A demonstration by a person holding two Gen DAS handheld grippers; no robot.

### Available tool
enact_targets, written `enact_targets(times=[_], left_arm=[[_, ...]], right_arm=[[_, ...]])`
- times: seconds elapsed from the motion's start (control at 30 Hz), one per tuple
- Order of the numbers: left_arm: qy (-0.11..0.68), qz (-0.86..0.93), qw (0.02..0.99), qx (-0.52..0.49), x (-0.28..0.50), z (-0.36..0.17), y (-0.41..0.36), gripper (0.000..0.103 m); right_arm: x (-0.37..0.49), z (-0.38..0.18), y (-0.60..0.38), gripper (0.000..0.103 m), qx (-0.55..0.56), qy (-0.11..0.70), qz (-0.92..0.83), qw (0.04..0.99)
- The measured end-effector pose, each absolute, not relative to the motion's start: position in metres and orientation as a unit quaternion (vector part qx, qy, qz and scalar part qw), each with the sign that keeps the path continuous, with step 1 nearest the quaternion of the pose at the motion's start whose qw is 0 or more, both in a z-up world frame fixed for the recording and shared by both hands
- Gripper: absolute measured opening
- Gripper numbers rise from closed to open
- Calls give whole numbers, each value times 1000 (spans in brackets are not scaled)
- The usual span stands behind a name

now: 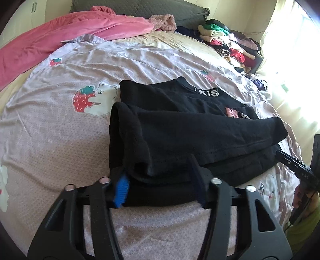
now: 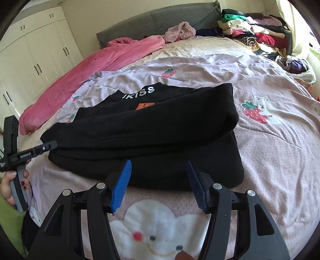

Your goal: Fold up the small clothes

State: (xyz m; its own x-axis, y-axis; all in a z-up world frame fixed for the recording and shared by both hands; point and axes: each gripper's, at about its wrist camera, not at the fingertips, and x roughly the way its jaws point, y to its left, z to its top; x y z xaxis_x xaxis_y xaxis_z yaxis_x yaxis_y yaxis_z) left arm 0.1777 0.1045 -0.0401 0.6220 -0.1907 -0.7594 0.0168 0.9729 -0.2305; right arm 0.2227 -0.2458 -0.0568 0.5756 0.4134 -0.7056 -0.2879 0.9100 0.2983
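A black top (image 1: 190, 130) with white "KISS" lettering lies folded on the bed, one sleeve laid across its body. My left gripper (image 1: 160, 186) stands open at the garment's near edge, and thick black cloth fills the gap between its blue pads (image 1: 120, 192). From the right wrist view the same top (image 2: 150, 128) lies crosswise, and my right gripper (image 2: 160, 186) is open just in front of its hem, nothing pinched. The left gripper (image 2: 48, 145) shows there at the garment's left end, held by a hand (image 2: 8, 186). The right gripper (image 1: 280, 154) shows at the garment's right end.
The bed has a lilac cover (image 2: 270, 150) printed with strawberries and bears. A pink blanket (image 2: 80, 80) lies bunched along the far left side. A pile of mixed clothes (image 2: 256, 34) sits at the far right corner by the grey headboard (image 2: 160, 18). White wardrobes (image 2: 36, 50) stand left.
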Motion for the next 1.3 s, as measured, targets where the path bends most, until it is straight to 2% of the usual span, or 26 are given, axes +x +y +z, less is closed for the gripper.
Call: enact_targets(times=[0.07, 0.17, 0.2, 0.27, 0.33, 0.63, 0.83, 1.0, 1.17, 1.3], left_arm=[[436, -53, 893, -99, 183, -42, 104, 13], [441, -53, 890, -99, 189, -42, 103, 3], [441, -55, 890, -100, 190, -41, 104, 3], [438, -67, 889, -120, 192, -34, 110, 2], [432, -73, 888, -139, 197, -28, 116, 2], [414, -71, 885, -201, 240, -7, 137, 2], [422, -35, 876, -230, 285, -19, 148, 2], [434, -15, 865, -250, 306, -42, 153, 3], [419, -21, 874, -245, 300, -50, 153, 5], [414, -31, 880, -229, 294, -45, 154, 9]], right_arm=[[233, -61, -248, 64, 86, 421, 198, 881], [249, -69, -251, 64, 109, 431, 190, 875], [252, -68, -252, 60, 118, 430, 193, 874], [255, -62, -251, 22, 117, 424, 201, 875], [259, -52, -254, 0, 135, 411, 217, 875], [295, -8, -264, 0, 135, 366, 196, 900], [276, 2, -291, 1, 131, 348, 178, 911], [249, -10, -284, 1, 72, 372, 186, 907], [252, -53, -239, 4, -51, 442, 178, 878], [276, -67, -218, 7, -50, 444, 178, 877]])
